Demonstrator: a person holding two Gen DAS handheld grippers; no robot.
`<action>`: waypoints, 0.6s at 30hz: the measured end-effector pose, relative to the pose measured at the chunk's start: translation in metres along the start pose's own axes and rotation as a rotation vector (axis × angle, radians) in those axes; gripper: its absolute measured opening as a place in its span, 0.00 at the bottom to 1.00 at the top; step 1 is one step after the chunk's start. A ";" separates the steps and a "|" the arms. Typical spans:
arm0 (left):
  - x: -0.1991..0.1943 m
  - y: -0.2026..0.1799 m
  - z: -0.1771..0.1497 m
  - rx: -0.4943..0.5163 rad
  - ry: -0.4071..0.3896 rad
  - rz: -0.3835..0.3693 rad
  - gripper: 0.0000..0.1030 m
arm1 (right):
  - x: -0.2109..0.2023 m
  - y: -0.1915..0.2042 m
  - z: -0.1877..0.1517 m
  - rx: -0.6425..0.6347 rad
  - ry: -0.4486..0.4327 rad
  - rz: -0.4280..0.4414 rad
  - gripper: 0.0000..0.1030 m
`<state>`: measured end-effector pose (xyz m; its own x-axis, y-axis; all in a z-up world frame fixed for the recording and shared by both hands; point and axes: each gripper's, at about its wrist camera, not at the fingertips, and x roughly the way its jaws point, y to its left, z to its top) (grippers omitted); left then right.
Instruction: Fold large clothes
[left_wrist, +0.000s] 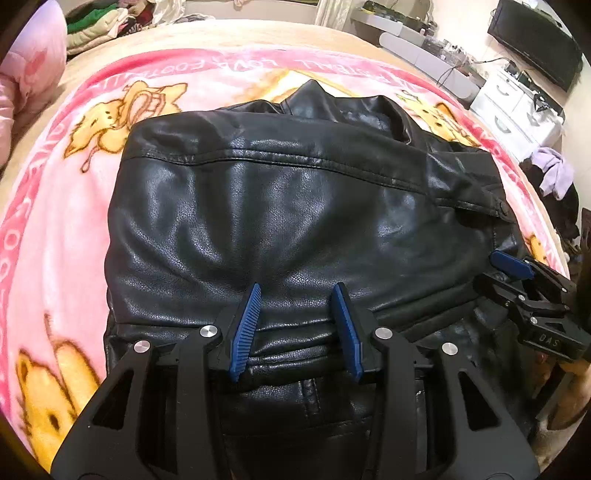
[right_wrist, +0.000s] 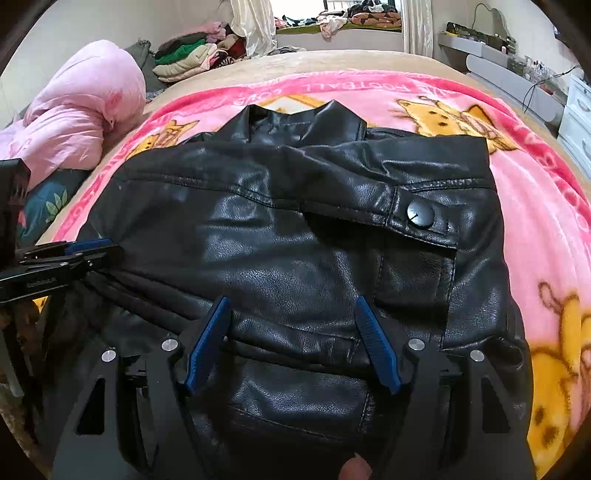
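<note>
A black leather jacket lies folded on a pink cartoon blanket, collar at the far end. My left gripper rests on the jacket's near edge. Its blue pads stand apart over a raised crease and do not press on it. In the right wrist view the same jacket shows a buttoned cuff lying across it. My right gripper stands wide open over the near hem with only flat leather under it. Each gripper shows in the other's view: the right gripper, the left gripper.
The blanket covers a beige bed. A pink quilt and a heap of folded clothes sit at the far left. White drawers and a dark screen stand to the right of the bed.
</note>
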<state>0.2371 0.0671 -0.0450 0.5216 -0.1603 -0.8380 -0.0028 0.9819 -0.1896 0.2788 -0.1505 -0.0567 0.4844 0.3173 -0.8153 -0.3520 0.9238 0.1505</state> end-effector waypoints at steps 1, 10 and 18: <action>0.000 0.000 0.000 -0.002 0.000 -0.002 0.32 | -0.001 0.000 0.000 0.000 -0.004 0.001 0.66; -0.010 -0.001 0.004 -0.009 -0.014 -0.025 0.36 | -0.034 -0.001 -0.002 0.038 -0.091 0.065 0.81; -0.020 -0.003 0.006 -0.032 -0.031 -0.054 0.51 | -0.050 -0.002 0.001 0.061 -0.133 0.072 0.92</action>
<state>0.2316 0.0681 -0.0247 0.5480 -0.2094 -0.8098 -0.0008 0.9680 -0.2508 0.2560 -0.1677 -0.0159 0.5629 0.4054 -0.7203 -0.3428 0.9075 0.2429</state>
